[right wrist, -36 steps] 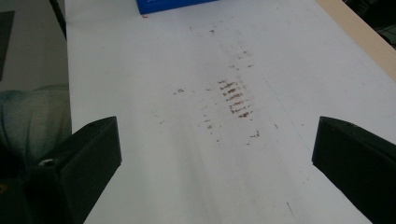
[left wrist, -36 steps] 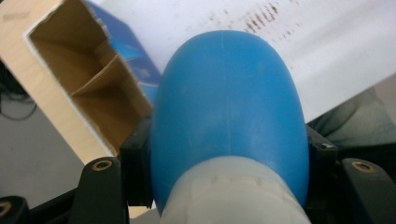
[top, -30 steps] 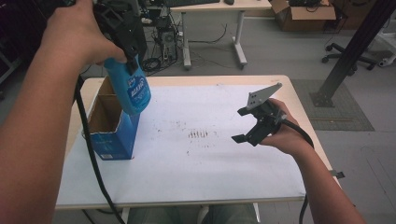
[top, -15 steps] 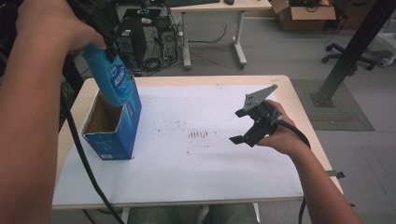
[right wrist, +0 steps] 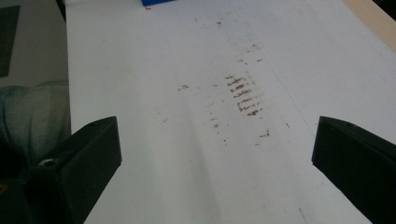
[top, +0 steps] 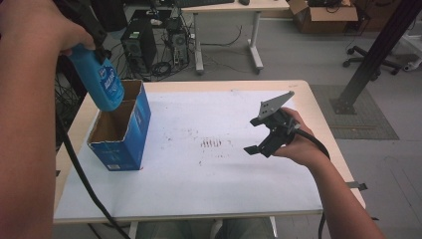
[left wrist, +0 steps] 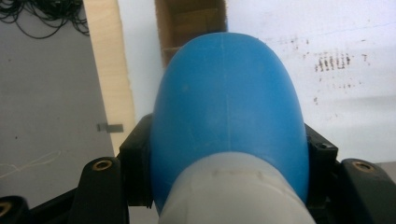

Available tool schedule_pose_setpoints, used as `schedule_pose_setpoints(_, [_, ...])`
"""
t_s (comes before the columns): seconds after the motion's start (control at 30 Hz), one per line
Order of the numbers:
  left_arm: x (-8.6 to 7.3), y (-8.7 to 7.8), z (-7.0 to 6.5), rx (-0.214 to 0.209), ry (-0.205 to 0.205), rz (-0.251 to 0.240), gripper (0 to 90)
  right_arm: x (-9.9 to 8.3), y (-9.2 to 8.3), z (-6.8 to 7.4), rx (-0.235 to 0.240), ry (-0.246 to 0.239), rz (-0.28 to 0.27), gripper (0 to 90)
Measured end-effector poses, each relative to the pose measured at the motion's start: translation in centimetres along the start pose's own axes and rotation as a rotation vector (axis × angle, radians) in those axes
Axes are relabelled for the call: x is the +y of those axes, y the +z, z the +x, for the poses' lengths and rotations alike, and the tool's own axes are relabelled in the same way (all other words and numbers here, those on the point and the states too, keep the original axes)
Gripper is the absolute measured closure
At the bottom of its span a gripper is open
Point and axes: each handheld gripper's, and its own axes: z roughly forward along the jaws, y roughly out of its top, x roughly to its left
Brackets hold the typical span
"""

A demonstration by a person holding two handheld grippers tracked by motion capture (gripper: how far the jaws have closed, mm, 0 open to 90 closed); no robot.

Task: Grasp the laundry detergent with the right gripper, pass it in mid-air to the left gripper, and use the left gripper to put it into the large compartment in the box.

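Above the open blue box (top: 121, 130), the left claw (left wrist: 224, 186) pinches a blue bottle (top: 97, 79), its long axis tilted, base hanging just over the box's mouth. The right claw (top: 263, 142) hovers spread and empty, well apart across the counter (top: 199, 199).

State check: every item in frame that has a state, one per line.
Blue plastic bottle: gripped, held in the air above the box, tilted.
Blue cardboard box: open at the top, upright on the table, inside looks empty.
Left gripper: shut on the bottle.
Right gripper: open, holds nothing, above the white table mat.
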Motion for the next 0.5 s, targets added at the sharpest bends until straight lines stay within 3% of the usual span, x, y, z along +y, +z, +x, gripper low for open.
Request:
schedule_pose_setpoints(0.3, [-0.5, 1.9, 1.1, 0.011, -0.028, 0.008, 37.9, 0.1, 0.3, 0.2, 0.005, -0.001, -0.001, 1.2])
schedule_pose_setpoints(0.5, [-0.7, 3.7, 1.5, -0.007, -0.033, 0.018, 37.9, 0.0, 0.6, 0.4, 0.010, 0.000, -0.001, 1.2])
